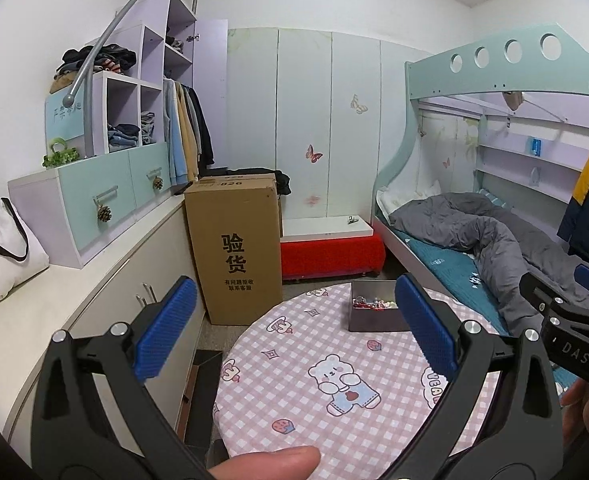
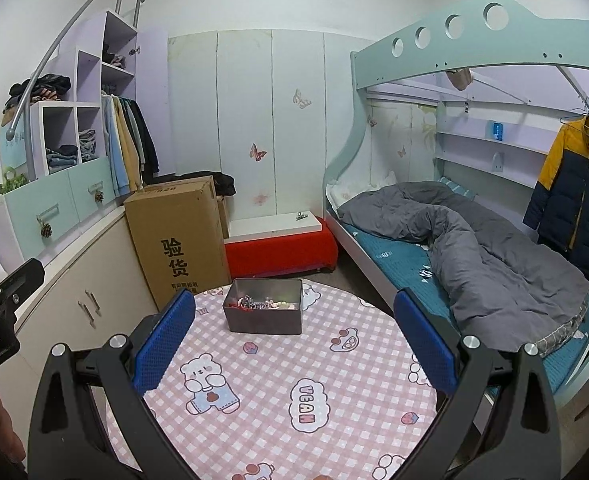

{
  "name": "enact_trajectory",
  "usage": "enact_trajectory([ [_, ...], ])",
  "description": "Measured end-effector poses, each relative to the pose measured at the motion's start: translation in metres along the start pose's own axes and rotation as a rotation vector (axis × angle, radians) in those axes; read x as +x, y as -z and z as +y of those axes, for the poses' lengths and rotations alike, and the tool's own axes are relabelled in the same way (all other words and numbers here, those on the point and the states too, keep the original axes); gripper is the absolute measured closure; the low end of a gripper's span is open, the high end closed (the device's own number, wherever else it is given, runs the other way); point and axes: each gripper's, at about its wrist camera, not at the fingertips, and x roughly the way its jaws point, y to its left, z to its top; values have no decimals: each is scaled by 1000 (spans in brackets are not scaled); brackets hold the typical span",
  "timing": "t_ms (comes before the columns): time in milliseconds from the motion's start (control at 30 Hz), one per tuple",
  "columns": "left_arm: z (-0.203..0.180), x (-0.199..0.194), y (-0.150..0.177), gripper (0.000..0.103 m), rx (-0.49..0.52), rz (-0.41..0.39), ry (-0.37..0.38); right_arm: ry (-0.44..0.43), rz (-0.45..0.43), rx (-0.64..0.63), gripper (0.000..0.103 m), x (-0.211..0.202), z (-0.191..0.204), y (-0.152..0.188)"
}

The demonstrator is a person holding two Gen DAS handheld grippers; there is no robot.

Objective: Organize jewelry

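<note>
Both grippers, left gripper (image 1: 294, 332) and right gripper (image 2: 294, 336), fingers wide, holding nothing. Jewelry (image 2: 260, 303) tangled in grey box (image 2: 262, 320) at desk (image 2: 278, 380) far edge. Likely light, slippery, snag-prone; pinch one strand.

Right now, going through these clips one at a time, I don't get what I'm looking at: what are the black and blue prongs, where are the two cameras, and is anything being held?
No robot: a person holds a two-finger gripper in each hand, with a fisheye camera on each looking along its blue pads. One picture is from the left gripper, one from the right gripper. Both are open and empty. Ahead, on the round table with a pink checked cloth, stands a grey box holding mixed jewelry. Nothing else lies on the table.
</note>
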Motion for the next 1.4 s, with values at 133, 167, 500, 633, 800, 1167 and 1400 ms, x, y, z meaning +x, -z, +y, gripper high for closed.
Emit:
enact_trajectory([
  [133,2,0,1,6,-6,-2,2,1,-10,-1,7,-2,1,-2],
  [167,2,0,1,6,-5,-2,3,0,-11,0,7,-3,1,-2],
  [500,-2,-3,3,6,-12,-17,22,-8,-23,12,7,-5,-1,-2],
  [633,-5,-1,3,6,-9,-10,14,-13,-26,14,7,-5,-1,-4],
  [800,-6,1,2,6,-7,-8,1,-16,-29,15,7,-4,-1,-5],
  [1167,-6,3,2,6,-2,-3,0,-21,-26,11,7,-4,2,-8],
  [1400,-6,4,3,6,-2,-1,-2,-28,-28,14,7,-4,5,-13],
])
